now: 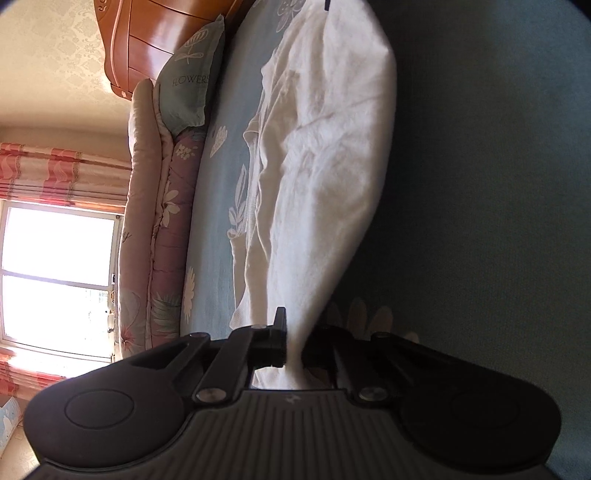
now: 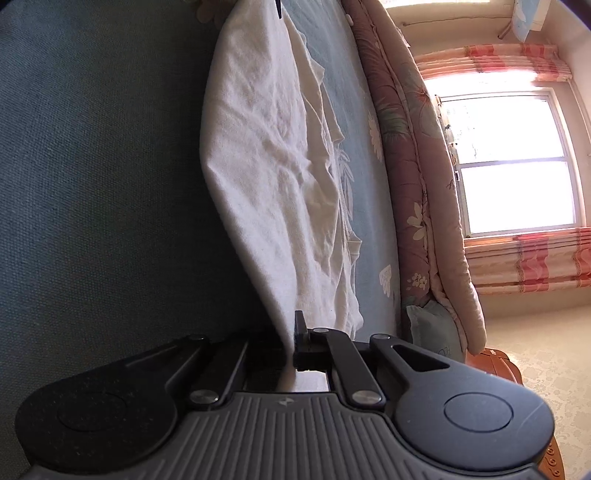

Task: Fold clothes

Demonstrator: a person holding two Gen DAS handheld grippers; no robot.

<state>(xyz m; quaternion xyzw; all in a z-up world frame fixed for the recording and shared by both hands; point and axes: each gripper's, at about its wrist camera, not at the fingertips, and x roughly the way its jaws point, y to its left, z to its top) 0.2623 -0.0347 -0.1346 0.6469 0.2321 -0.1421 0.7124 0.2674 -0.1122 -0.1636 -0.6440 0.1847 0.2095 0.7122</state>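
bed sheet (image 1: 221, 229): pale blue with white flower print, covers the mattress; serves as the folding surface.
quilt (image 1: 162, 221): pink floral, rolled along the far side of the bed, likely pushed aside to free room.
white garment (image 1: 325, 166): cotton, wrinkled; one edge is raised off the sheet and stretched between the two grippers while the rest, with a sleeve, lies on the bed. judged mid-fold, the lifted edge being carried over.
pillow (image 1: 192, 74): teal, printed "flowers", against the wooden headboard (image 1: 155, 33); plain in the left view, barely visible in the right.
left gripper (image 1: 293, 347): clamped on the garment's edge.
right gripper (image 2: 290, 350): clamped on the same edge, further along; its view shows the window more fully.
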